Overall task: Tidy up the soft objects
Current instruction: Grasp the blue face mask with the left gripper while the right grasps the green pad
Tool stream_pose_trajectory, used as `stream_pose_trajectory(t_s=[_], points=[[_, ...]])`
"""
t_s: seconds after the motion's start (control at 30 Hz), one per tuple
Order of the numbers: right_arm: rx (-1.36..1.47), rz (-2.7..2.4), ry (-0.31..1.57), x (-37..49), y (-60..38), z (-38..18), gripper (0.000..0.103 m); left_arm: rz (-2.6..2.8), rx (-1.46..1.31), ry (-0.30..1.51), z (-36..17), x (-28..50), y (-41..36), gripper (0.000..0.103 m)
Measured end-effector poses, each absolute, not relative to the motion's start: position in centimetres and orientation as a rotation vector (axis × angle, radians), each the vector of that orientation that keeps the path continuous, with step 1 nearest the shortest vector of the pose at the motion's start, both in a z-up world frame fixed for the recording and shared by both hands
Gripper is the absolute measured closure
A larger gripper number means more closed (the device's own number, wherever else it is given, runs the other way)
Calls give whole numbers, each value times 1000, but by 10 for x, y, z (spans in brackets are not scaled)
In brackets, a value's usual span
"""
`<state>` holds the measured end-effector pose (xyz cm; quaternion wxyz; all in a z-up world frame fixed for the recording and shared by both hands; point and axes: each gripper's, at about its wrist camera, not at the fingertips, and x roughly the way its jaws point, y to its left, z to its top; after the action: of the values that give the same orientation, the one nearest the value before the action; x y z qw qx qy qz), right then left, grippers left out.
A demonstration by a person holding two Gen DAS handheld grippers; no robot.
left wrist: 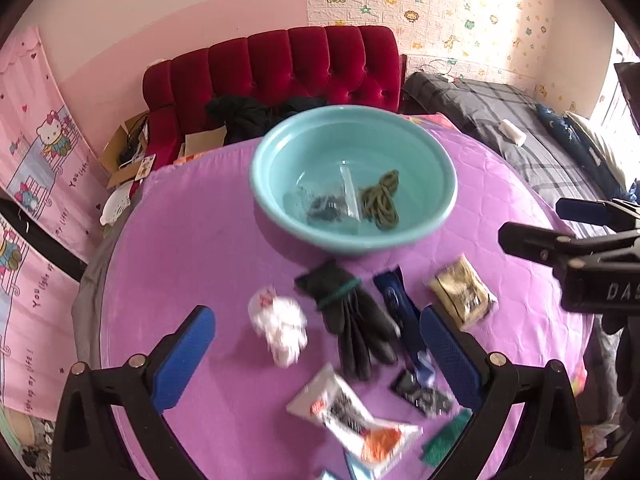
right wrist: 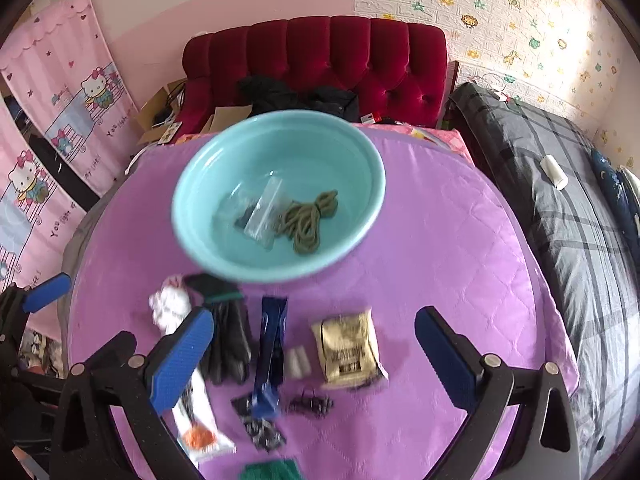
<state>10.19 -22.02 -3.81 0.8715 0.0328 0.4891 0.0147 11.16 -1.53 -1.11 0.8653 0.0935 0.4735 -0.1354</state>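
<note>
On the purple quilted surface (left wrist: 200, 248), going left to right, lie a crumpled white cloth (left wrist: 279, 331), a pair of dark gloves (left wrist: 352, 320), a blue strap (left wrist: 396, 308) and a tan packet (left wrist: 462, 296), all in front of the teal basin (left wrist: 354, 178), which already holds a green cord (left wrist: 382, 200) and a clear bag (left wrist: 340, 204). Nearer the camera sits a white and orange packet (left wrist: 352, 416). The left tool (left wrist: 316, 356) hangs over the gloves with its jaws spread and nothing between them; the right tool (right wrist: 314, 360) is likewise wide apart and empty above the tan packet. The pieces lie close together, so a closing tool may well pinch two at once, or catch only a glove finger and let it slip out before it reaches the basin.
</note>
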Motion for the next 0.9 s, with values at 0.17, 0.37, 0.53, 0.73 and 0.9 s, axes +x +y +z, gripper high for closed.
stream_pose_trajectory(t_s=[0.17,0.37,0.53,0.73,0.9], points=[[49,58,1032,66,-218,-44,0,-289,205,1007,-21,78,-6,0],[29,79,1053,28,-210,-62,0,-300,215,1042,-44,42,6,0],[14,101,1081,5,-204,-84,0,-303,196,1082,-63,17,16,0],[-7,145,1132,-20,-195,-120,0,-318,183,1142,-93,-13,23,0],[-20,199,1179,-30,-187,-150,0,-321,192,1192,-116,-27,25,0]])
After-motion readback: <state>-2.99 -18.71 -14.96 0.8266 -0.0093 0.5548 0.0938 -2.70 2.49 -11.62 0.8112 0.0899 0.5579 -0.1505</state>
